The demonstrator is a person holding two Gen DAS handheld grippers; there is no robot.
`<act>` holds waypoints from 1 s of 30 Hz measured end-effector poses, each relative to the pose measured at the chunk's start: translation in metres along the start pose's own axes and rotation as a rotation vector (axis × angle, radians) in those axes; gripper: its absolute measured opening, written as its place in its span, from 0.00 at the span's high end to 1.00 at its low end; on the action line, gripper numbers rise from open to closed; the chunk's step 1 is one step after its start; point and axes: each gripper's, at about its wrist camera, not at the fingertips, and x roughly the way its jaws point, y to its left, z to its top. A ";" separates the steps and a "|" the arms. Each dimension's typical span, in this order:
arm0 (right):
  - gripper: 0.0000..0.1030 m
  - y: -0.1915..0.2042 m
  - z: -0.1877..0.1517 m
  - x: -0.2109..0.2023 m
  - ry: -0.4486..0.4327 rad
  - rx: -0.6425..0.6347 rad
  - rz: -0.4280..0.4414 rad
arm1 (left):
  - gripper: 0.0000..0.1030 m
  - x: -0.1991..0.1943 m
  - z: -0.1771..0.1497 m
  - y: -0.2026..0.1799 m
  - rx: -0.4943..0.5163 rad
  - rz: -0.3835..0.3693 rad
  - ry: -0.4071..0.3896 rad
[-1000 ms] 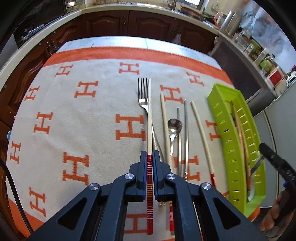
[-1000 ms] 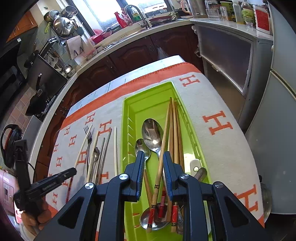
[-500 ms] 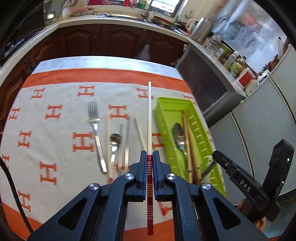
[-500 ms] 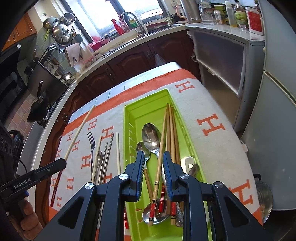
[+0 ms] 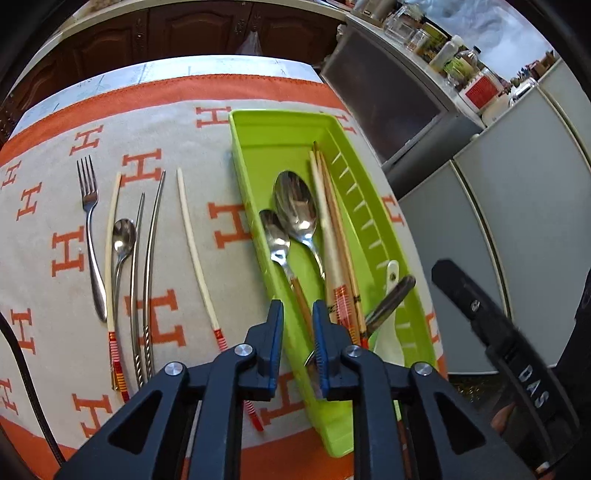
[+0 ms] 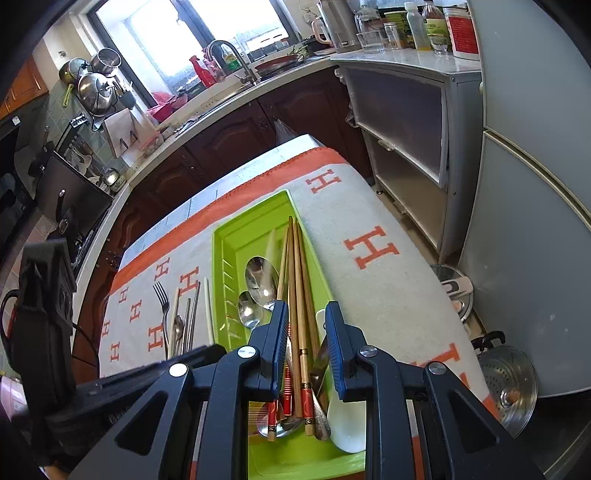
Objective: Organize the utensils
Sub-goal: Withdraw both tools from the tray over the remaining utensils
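Note:
A green tray (image 5: 258,155) lies on the right of the orange-and-white cloth; it also shows in the right wrist view (image 6: 236,236). It holds two spoons (image 5: 295,206), several chopsticks (image 5: 332,236) and a white spoon (image 5: 388,332). My left gripper (image 5: 298,332) is open and empty above the tray's near left wall. The cream chopstick with a red end (image 5: 328,243) lies in the tray. On the cloth lie a fork (image 5: 90,236), a small spoon (image 5: 123,236), two metal chopsticks (image 5: 147,258) and two cream chopsticks (image 5: 194,251). My right gripper (image 6: 306,347) is open and empty above the tray's near end.
The table's right edge drops off beside grey cabinets (image 5: 480,206). A metal steamer pot (image 6: 511,384) stands on the floor at the right. Dark kitchen cupboards (image 5: 184,33) run behind the table.
My left gripper moved right over the tray, opened and let go of the cream chopstick, which now lies in the tray. My right gripper stays open over the tray.

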 end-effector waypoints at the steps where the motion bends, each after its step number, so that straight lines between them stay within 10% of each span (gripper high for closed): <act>1: 0.80 0.001 -0.001 0.000 0.001 -0.003 -0.001 | 0.84 -0.001 -0.002 0.002 0.004 0.005 0.001; 30: 0.80 0.103 -0.047 0.015 0.126 -0.231 0.062 | 0.74 -0.069 -0.069 0.141 -0.144 0.233 -0.154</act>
